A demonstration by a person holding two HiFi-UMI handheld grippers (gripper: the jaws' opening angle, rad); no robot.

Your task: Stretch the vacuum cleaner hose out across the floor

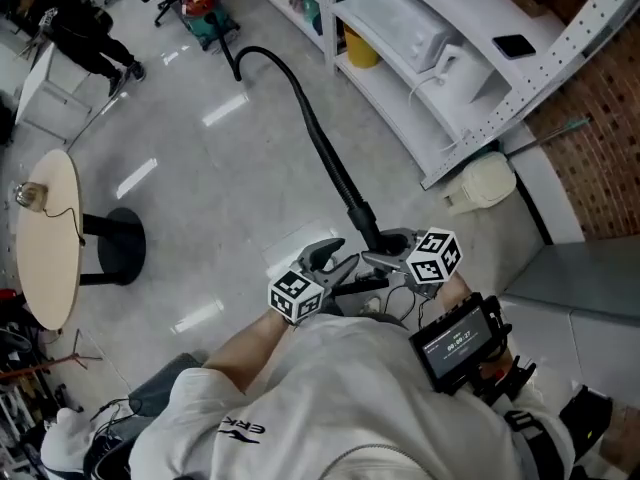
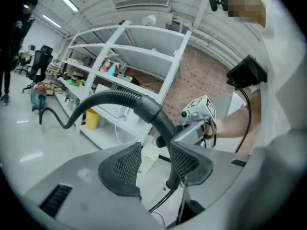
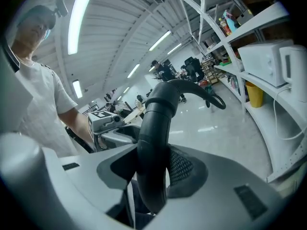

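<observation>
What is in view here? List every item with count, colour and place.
hose: one, black, across the floor from the vacuum cleaner to the grippers
vacuum cleaner: one, green and red, far floor
round table: one, beige top, black foot, left
shelf rack: one, white, right
container: one, yellow, low shelf
canister: one, cream, floor beside the rack
bystander: one, dark clothes, far left
left gripper: one, grey, open around the hose
right gripper: one, grey, shut on the hose
</observation>
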